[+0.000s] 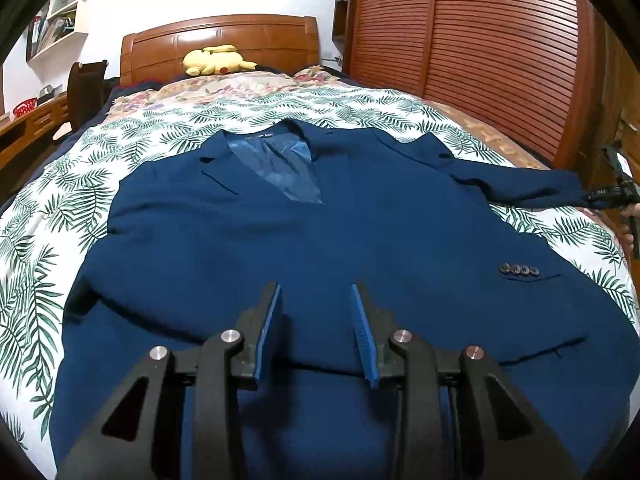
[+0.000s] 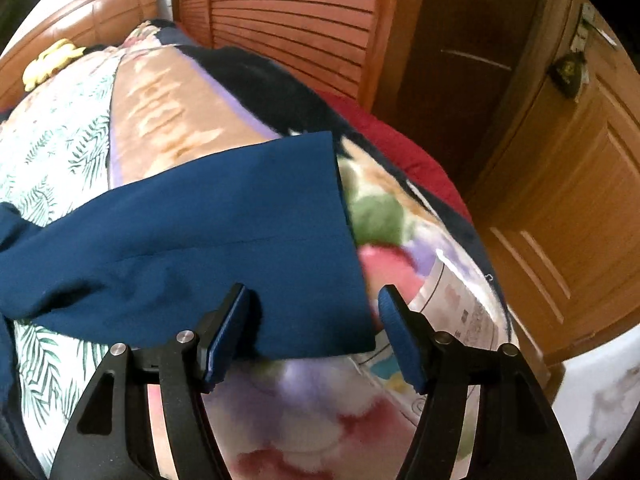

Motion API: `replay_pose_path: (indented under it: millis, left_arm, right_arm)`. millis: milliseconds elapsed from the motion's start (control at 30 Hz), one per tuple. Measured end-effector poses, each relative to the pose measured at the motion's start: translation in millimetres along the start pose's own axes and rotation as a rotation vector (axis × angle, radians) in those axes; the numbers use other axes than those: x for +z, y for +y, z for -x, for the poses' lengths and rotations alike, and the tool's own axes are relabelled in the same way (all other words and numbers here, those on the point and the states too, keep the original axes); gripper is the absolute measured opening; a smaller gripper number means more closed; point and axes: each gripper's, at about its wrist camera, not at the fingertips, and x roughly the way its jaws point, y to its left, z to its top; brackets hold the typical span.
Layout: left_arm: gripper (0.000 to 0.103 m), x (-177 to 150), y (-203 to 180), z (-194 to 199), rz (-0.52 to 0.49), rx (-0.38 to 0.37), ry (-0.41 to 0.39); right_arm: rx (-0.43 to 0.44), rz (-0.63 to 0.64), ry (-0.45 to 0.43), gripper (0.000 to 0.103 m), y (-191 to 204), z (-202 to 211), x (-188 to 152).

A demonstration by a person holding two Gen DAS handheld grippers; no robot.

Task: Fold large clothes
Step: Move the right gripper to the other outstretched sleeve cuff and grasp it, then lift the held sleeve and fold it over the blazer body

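A navy blue suit jacket (image 1: 304, 248) lies front up on the bed, collar toward the headboard, one sleeve stretched out to the right. My left gripper (image 1: 316, 292) is open and empty, hovering over the jacket's lower front. In the right wrist view the sleeve (image 2: 224, 240) lies across the bedding with its cuff end between my fingers. My right gripper (image 2: 314, 296) is open around the cuff, not closed on it. The right gripper also shows at the sleeve end in the left wrist view (image 1: 612, 194).
The bed has a leaf-print sheet (image 1: 48, 240) and floral blankets (image 2: 360, 400). A yellow plush toy (image 1: 218, 60) sits at the wooden headboard (image 1: 220, 40). A slatted wooden wardrobe (image 1: 480, 40) and a door (image 2: 560, 200) stand to the right. A desk (image 1: 28, 120) is left.
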Motion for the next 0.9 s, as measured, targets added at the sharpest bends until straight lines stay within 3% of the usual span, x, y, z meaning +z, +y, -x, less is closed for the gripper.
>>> replay_pose_path:
  millis: [33, 67, 100, 133, 233, 567, 900]
  left_arm:
    - [0.034, 0.0, -0.2, 0.1, -0.001, 0.0, 0.0]
    - [0.034, 0.2, -0.3, -0.1, -0.002, -0.002, 0.001]
    - [0.034, 0.3, -0.5, -0.3, -0.004, -0.003, 0.002]
    - [0.034, 0.5, -1.2, -0.6, -0.006, -0.002, 0.002]
    - [0.034, 1.1, -2.0, 0.4, -0.011, -0.008, 0.0]
    - [0.034, 1.8, -7.8, 24.0, -0.064, -0.04, -0.018]
    - [0.034, -1.2, 3.7, 66.9, -0.053, -0.069, -0.073]
  right_arm:
    - [0.007, 0.011, 0.005, 0.059, 2.3, 1.0, -0.7]
    - [0.003, 0.031, 0.007, 0.057, 6.0, 3.3, -1.2]
    - [0.007, 0.05, 0.006, 0.047, 9.8, 5.3, -1.2]
    - [0.035, 0.071, 0.011, 0.029, 14.6, 8.1, -1.1]
    - [0.04, 0.125, -0.015, 0.013, 29.6, 22.0, 0.4]
    - [0.122, 0.256, -0.199, 0.011, 105.1, 123.9, 14.8]
    - [0.227, 0.435, -0.297, 0.01, 201.3, 195.3, -0.2]
